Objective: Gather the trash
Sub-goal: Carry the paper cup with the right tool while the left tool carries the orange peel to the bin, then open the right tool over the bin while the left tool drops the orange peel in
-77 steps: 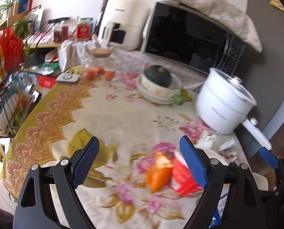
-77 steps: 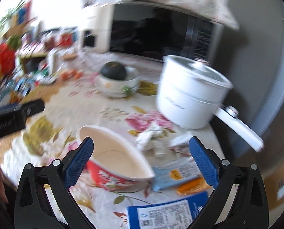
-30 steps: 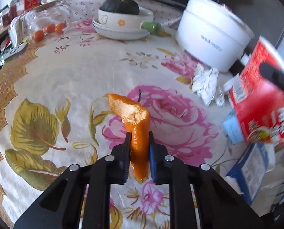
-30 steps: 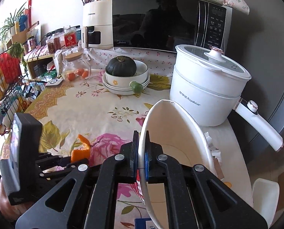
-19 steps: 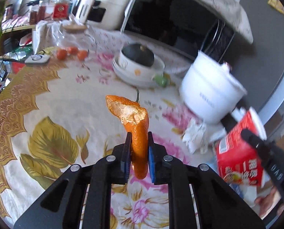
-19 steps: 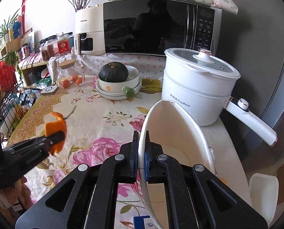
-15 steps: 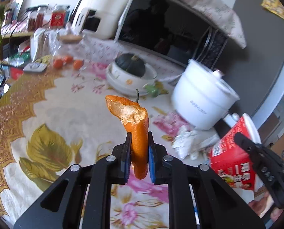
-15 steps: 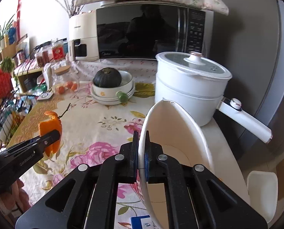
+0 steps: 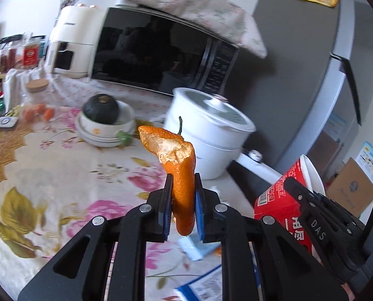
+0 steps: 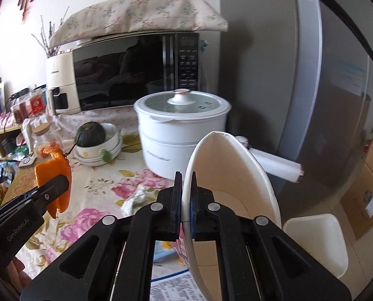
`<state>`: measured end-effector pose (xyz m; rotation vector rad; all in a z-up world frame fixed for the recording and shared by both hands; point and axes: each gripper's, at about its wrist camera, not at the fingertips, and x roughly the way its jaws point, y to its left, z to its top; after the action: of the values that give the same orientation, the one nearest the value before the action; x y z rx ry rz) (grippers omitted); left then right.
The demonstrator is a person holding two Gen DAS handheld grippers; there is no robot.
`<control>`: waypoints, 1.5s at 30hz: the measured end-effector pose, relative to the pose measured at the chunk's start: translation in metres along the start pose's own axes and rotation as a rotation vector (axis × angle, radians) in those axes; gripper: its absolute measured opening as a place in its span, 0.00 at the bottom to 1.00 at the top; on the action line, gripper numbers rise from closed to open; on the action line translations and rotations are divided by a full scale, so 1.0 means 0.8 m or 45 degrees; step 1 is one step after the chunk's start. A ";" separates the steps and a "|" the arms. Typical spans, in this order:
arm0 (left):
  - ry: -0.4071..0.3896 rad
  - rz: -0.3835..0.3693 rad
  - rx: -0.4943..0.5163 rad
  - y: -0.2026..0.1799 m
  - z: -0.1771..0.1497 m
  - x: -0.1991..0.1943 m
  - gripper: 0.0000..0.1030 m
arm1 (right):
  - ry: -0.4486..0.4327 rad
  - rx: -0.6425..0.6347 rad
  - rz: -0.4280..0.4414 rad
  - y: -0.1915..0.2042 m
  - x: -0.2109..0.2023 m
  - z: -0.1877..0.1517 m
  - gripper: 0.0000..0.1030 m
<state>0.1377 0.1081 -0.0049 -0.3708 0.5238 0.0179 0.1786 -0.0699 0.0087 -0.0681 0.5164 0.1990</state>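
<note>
While both pieces of trash are held up off the bench (image 9: 61, 175), the coming move looks like dropping one into the other. On the left, the left hand-held gripper (image 9: 183, 209) is clamped tight on an orange peel (image 9: 180, 165), its long axis near upright, torn pale end uppermost and lower tip hanging below the pads. To its right and a little lower in the left wrist view sits the red paper cup (image 9: 286, 200), so the peel must travel rightward to reach the cup's mouth. The right hand-held gripper (image 10: 185, 205) is closed on the cup's near rim, one finger inside, one outside, with the cup (image 10: 236, 188) tipped so its white, empty-looking interior faces up and back. Between the two grippers the air is open. Crumpled tissue (image 10: 136, 198) and blue packets (image 9: 204, 286) lie on the bench below; the white pot (image 10: 183, 128) stands behind, its handle near the cup's far side.
</note>
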 end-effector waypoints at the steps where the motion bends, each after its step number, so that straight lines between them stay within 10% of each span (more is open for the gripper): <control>1: 0.006 -0.015 0.008 -0.010 -0.001 0.002 0.15 | -0.002 0.006 -0.017 -0.009 -0.002 0.000 0.04; 30: 0.232 -0.371 0.270 -0.263 -0.074 0.075 0.15 | 0.141 0.322 -0.460 -0.291 -0.008 -0.047 0.08; 33: 0.257 -0.392 0.288 -0.285 -0.084 0.085 0.15 | 0.178 0.359 -0.505 -0.316 0.001 -0.060 0.46; 45: 0.422 -0.494 0.356 -0.385 -0.145 0.138 0.16 | 0.162 0.558 -0.729 -0.412 -0.045 -0.090 0.82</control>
<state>0.2115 -0.2284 -0.0469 -0.1958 0.7632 -0.4945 0.1812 -0.4068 -0.0313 0.2002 0.6367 -0.4819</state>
